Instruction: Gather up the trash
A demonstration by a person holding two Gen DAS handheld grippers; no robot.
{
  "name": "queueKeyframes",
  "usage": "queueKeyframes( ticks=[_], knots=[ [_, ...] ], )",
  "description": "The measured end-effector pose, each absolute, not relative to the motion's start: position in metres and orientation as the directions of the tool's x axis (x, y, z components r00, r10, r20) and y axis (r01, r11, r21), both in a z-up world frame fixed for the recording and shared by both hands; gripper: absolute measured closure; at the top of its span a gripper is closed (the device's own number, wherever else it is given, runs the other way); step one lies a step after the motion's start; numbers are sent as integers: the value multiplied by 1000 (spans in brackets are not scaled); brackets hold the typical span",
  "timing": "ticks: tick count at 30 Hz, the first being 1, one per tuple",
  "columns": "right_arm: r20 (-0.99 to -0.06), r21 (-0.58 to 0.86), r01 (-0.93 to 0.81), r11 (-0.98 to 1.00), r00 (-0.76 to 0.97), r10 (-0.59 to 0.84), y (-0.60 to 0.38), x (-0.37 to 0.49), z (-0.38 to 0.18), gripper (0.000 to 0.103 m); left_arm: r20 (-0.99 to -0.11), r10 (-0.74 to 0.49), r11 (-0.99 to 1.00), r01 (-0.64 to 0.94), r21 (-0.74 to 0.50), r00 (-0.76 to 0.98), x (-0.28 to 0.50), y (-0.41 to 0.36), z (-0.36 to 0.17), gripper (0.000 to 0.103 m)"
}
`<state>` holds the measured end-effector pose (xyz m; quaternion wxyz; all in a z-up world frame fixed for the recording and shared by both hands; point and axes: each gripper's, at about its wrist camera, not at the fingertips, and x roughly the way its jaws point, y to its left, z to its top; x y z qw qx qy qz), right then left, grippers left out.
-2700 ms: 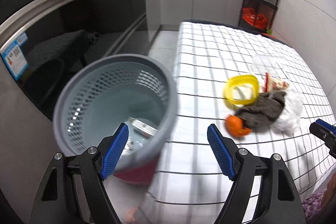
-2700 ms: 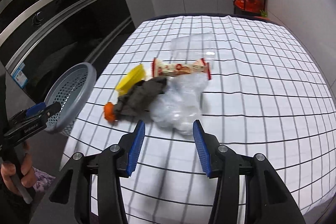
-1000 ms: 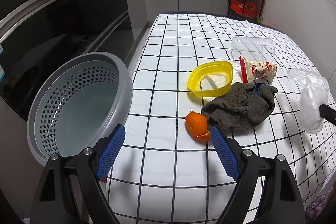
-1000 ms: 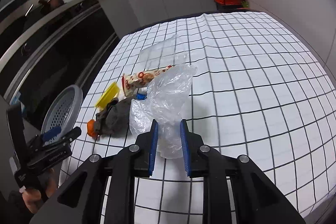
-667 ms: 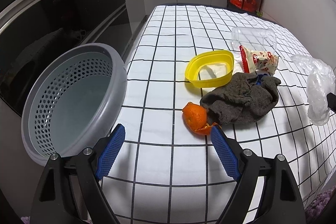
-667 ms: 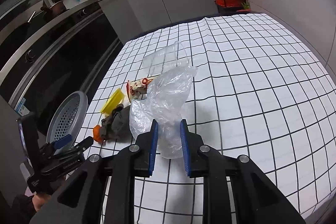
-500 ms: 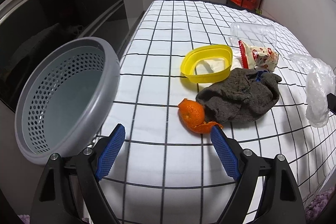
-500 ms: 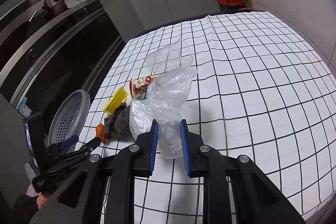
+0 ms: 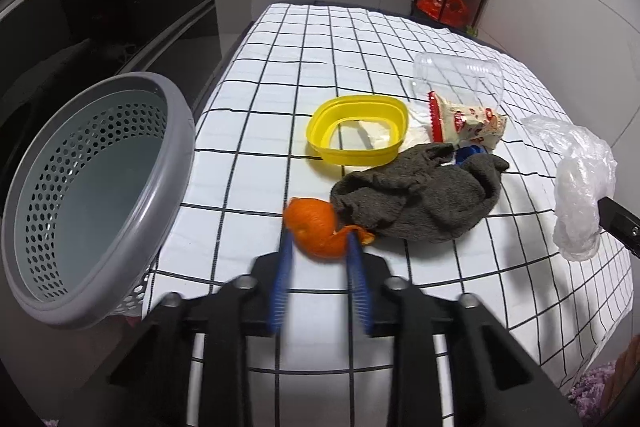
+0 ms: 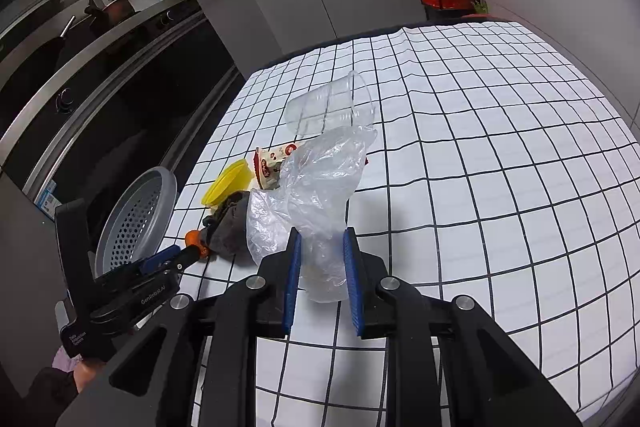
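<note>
We look along the left gripper (image 9: 319, 247), whose blue pads (image 9: 282, 277) have just been closing and now press on either side of the orange peel (image 9: 314, 227) lying on the checked tablecloth (image 9: 320, 39). The peel touches a crumpled grey cloth (image 9: 420, 201) just to its right. Behind the cloth sit a yellow plastic ring-shaped container (image 9: 357, 134), a red-and-white snack wrapper (image 9: 466, 121) and a clear plastic cup (image 9: 458, 81) on its side. At the right edge we see a crumpled clear plastic bag (image 9: 580, 187) held up by a black gripper tip (image 9: 618, 223). A grey perforated basket (image 9: 94, 199) tilts at the table's left edge
</note>
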<state>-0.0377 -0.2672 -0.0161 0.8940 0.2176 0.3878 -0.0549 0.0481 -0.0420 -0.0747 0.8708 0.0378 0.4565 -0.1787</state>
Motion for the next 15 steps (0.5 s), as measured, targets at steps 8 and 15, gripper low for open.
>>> queueKeyframes(
  ticks=[8, 15],
  knots=[
    [-713, 351, 260, 900, 697, 77, -267, -37, -15, 82, -795, -301, 924, 368, -106, 527, 44, -38, -67, 102],
    [-712, 352, 251, 902, 697, 84, -267, -37, -14, 82, -778, -307, 922, 375, -99, 548, 39, -32, -58, 102]
  ],
)
